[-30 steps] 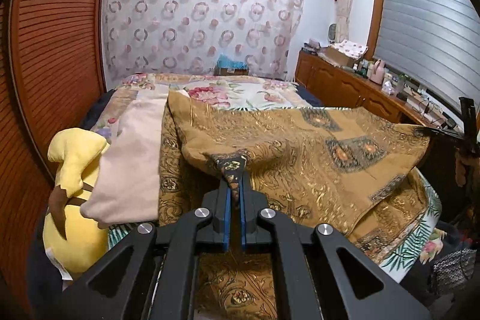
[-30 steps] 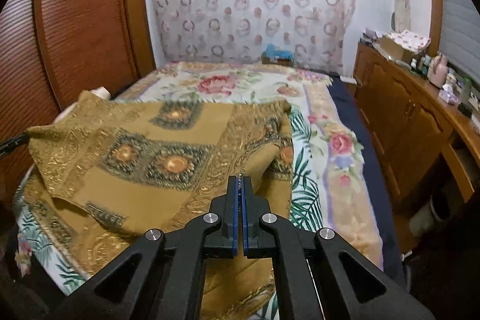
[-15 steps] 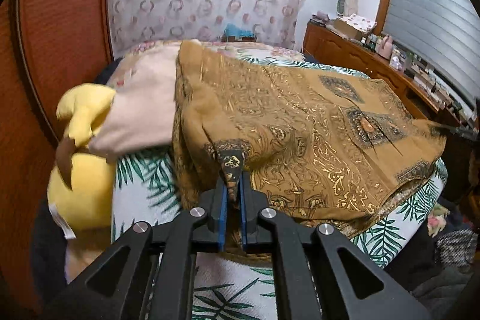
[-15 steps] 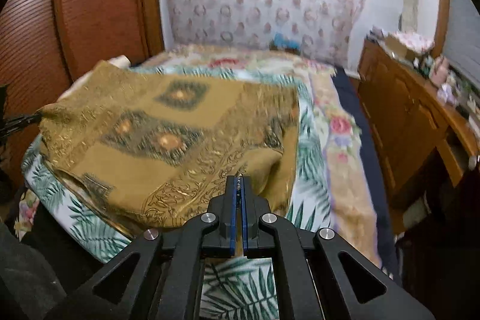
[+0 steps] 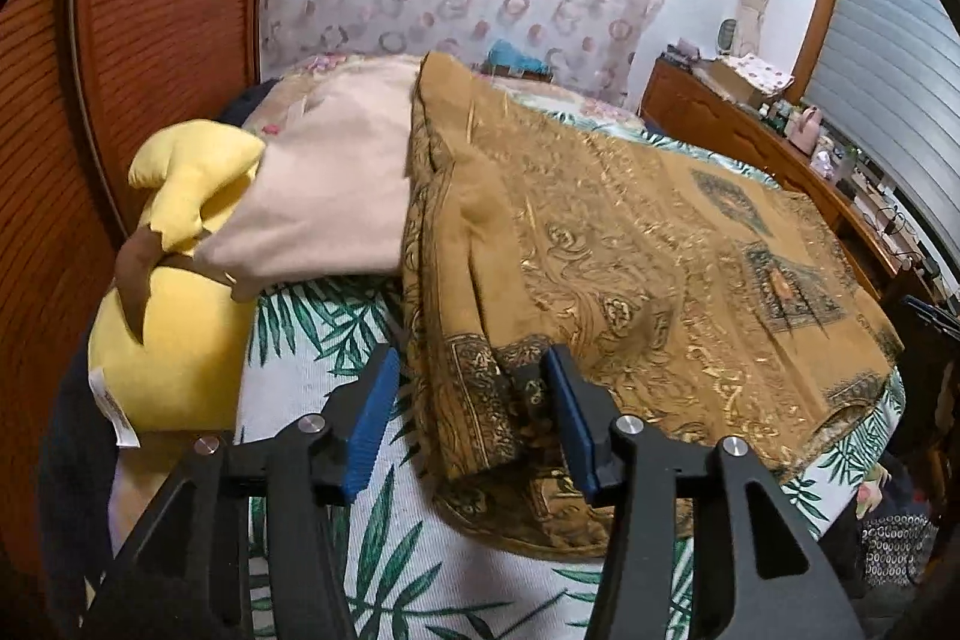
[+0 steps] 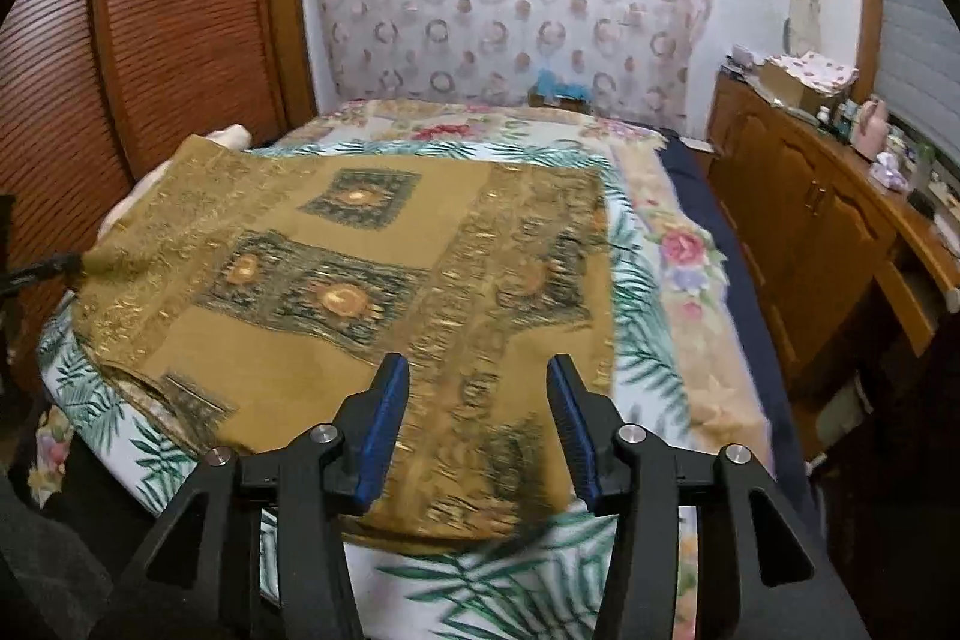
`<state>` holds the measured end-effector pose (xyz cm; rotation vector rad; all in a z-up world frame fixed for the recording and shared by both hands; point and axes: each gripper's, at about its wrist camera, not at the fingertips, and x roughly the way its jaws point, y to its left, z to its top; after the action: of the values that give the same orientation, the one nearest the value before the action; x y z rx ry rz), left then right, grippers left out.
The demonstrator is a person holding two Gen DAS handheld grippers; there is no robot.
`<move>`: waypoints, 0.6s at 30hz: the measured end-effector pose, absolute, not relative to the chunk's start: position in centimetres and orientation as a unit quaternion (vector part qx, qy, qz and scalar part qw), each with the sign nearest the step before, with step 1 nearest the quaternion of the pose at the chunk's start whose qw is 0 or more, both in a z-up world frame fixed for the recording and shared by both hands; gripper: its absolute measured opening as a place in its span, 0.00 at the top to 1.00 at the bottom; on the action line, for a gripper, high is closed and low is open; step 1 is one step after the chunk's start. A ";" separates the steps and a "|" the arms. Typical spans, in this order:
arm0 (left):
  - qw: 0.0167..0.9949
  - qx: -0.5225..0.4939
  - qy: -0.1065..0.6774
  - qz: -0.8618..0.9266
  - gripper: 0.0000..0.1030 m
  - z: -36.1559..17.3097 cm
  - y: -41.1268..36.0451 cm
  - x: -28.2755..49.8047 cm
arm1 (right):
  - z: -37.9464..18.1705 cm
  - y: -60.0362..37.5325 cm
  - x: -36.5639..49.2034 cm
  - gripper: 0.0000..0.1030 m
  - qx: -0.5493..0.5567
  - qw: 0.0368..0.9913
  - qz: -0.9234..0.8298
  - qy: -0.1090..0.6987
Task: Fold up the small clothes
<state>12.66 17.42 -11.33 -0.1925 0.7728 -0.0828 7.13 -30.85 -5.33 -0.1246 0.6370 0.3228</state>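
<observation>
The garment (image 5: 630, 280) is a mustard-brown cloth printed with gold scrollwork, dark ornamental border bands and dark square medallions with orange centres. It lies folded over on itself on the bed (image 6: 678, 280), with doubled layers visible along its near edge. It covers the near part of the bed, over the palm-leaf sheet (image 5: 360, 550). The near corners hang slightly over the bed's foot edge. The far left corner rises over a pale pillow (image 5: 336, 184) at the bed's left side. The surface is mostly flat, with shallow creases near the left fold.
</observation>
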 end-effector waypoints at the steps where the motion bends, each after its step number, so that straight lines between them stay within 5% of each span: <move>1: 0.919 -0.095 0.380 -0.039 0.50 -11.5 17.5 12.9 | -5.7 -30.2 7.3 0.51 -0.064 0.934 0.161 0.314; 18: 0.909 -0.082 0.407 -0.029 0.48 -13.2 16.9 14.3 | -11.5 -22.7 10.8 0.51 -0.090 0.910 0.207 0.347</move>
<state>14.27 16.90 -13.19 -0.1701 0.8400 -0.0603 10.79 -22.75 -11.53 -0.1865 0.7163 0.4264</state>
